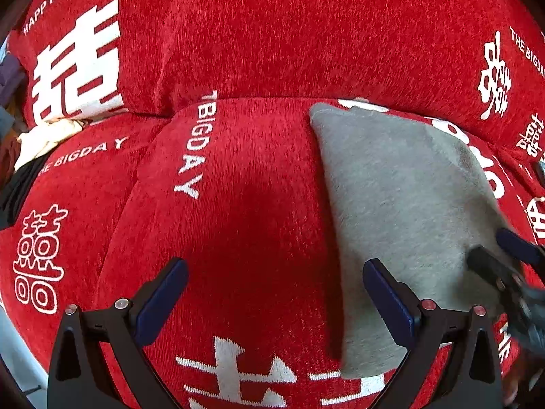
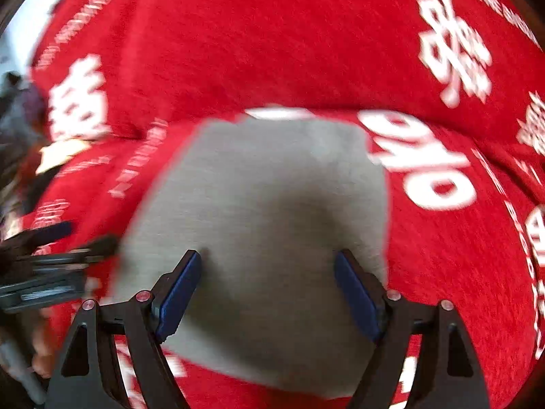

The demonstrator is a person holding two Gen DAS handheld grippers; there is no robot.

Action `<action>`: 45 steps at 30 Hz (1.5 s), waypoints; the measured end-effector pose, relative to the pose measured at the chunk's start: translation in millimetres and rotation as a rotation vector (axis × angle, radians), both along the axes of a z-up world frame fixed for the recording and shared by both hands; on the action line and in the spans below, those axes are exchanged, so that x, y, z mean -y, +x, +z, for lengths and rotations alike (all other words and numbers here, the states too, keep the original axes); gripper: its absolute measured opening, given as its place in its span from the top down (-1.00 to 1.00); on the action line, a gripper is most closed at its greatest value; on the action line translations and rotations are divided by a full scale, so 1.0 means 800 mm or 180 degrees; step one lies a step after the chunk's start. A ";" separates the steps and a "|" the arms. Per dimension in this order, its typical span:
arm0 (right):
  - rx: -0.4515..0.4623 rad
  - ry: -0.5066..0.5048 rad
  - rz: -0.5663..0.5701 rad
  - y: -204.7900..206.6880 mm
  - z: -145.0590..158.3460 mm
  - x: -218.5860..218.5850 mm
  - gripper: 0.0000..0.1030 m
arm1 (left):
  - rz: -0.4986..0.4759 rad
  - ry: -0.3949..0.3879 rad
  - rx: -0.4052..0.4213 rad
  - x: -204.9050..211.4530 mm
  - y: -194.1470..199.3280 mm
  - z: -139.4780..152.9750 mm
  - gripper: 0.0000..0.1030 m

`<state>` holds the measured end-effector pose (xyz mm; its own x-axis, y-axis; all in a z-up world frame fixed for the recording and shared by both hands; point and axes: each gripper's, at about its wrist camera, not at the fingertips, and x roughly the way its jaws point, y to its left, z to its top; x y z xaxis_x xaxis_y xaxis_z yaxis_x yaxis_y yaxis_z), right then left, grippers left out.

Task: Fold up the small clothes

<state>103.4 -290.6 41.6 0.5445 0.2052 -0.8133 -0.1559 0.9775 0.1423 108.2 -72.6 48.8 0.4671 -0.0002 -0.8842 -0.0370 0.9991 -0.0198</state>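
Flatly, a soft grey folded cloth point(image 1: 402, 211) lies on fuzzy red fabric point(image 1: 259, 51).

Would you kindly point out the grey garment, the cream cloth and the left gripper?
grey garment point(image 2: 272, 211): right wrist view, middle of its flat top face.
cream cloth point(image 1: 47, 136): left wrist view, its bunched middle.
left gripper point(image 1: 276, 303): left wrist view, midway between fingertips.

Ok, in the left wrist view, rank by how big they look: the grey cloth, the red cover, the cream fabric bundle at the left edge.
1. red cover, fills nearly the whole view.
2. grey cloth.
3. cream fabric bundle, smallest, though it lies farther from the camera and is partly hidden, so its true size is unsure.
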 end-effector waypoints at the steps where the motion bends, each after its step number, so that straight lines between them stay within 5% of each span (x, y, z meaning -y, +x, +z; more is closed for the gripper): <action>1: 0.0041 0.0066 -0.0016 -0.003 0.002 0.009 -0.58 | -0.0011 -0.0015 -0.0008 -0.002 0.000 -0.001 -1.00; 7: 0.0152 -0.0288 -0.0392 -0.035 0.034 0.063 -0.64 | 0.0049 -0.0222 -0.0119 -0.024 0.005 -0.009 -1.00; 15: -0.0324 0.0724 -0.0511 0.017 0.018 0.114 -0.68 | -0.0013 -0.1244 -0.0611 -0.023 0.053 -0.031 -1.00; 23: -0.0760 0.0928 -0.0327 0.076 -0.042 0.086 -0.69 | -0.0233 -0.1278 -0.0785 0.020 0.096 -0.045 -1.00; 25: -0.0685 0.0956 -0.0260 0.079 -0.042 0.077 -0.68 | -0.0359 -0.1355 -0.0725 0.032 0.101 -0.047 -0.57; 26: -0.0693 0.0955 -0.0221 0.080 -0.043 0.072 -0.65 | -0.0453 -0.1456 -0.0742 0.037 0.103 -0.047 -0.16; 29: -0.0568 0.0643 -0.0008 0.076 -0.033 0.040 -0.28 | -0.0488 -0.1325 -0.0603 0.049 0.098 -0.036 -0.01; 31: -0.0430 0.0497 0.0030 0.068 -0.019 0.028 0.23 | -0.0520 -0.1251 -0.0525 0.053 0.094 -0.029 0.13; 32: -0.0388 0.0491 0.0016 0.066 -0.011 0.029 0.31 | -0.0518 -0.1254 -0.0496 0.052 0.092 -0.024 0.20; 35: -0.0346 0.0670 0.0011 0.056 0.008 0.031 0.35 | -0.0521 -0.1249 -0.0445 0.048 0.085 -0.008 0.23; 45: 0.0028 0.0549 0.0330 -0.028 0.074 -0.040 0.37 | -0.0514 -0.1272 -0.0210 -0.017 0.015 0.041 0.23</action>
